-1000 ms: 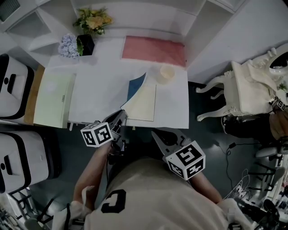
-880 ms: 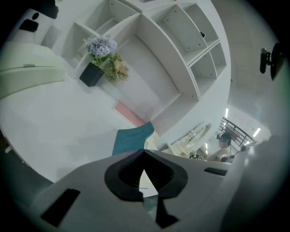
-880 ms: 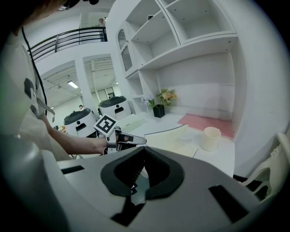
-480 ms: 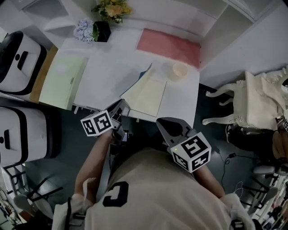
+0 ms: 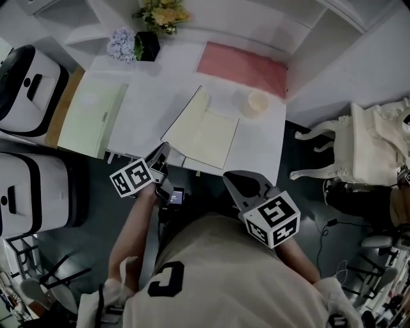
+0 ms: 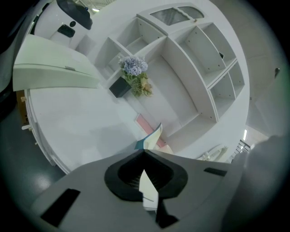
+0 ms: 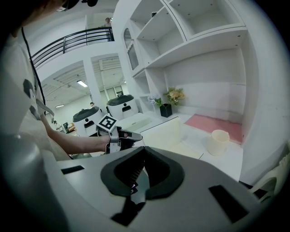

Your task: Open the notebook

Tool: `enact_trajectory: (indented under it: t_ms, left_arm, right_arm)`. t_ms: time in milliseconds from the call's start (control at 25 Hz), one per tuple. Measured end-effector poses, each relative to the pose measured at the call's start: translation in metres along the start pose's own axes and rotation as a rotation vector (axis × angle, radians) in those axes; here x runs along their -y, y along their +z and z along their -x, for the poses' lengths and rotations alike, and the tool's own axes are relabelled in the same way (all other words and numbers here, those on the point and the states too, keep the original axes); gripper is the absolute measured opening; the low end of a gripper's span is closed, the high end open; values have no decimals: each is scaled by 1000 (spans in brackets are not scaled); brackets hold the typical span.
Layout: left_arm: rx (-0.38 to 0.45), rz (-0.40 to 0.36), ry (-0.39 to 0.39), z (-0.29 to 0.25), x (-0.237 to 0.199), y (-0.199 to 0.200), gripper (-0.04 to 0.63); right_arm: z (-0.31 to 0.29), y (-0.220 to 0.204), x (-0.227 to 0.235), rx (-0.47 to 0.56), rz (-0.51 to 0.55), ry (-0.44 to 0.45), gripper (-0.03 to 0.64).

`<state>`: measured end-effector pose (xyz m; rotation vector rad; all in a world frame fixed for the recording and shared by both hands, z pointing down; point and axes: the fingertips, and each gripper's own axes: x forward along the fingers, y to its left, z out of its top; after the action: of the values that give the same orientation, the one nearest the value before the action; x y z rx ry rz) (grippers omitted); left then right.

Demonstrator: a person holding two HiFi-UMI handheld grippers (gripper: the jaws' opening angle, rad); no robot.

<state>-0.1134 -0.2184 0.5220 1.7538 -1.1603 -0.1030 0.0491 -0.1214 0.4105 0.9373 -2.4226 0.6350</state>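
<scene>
Pot (image 5: 147, 46) | holds flowers (image 5: 160, 14) | notebook (image 5: 204, 130) open | L tongs (image 5: 161, 151) pinch it

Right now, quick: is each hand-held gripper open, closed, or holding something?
Left hand-held gripper: closed on the notebook cover.
Right hand-held gripper: closed, holding nothing.

The head view looks steeply down on the table (image 5: 160, 96). Each gripper view sits low near its front edge, looking across. All three see the notebook (image 5: 205, 128).
</scene>
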Motion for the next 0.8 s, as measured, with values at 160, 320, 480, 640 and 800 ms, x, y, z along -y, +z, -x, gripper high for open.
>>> enact_trajectory:
  t_ms: [160,320,480,640,800]
  left_arm:
    - [14,45,2,2,-10,3,12]
    - [31,85,10,4,-20,6,12]
    - [49,140,27,5,-35,9,12]
    - [62,204,57,5,-54,10,12]
    - [64,247,83,4,-70,9,12]
  right_arm:
    - [-3,1,-4,-1,4,-10,21]
    - [-5,0,-10,-10,5,-12,21]
    - [-9,-3,-14,-21,-3,-12,21]
    - [-13,-5,-17,-35,-6,-10,21]
    - [-17,-6,-19,-46,-14,-10,21]
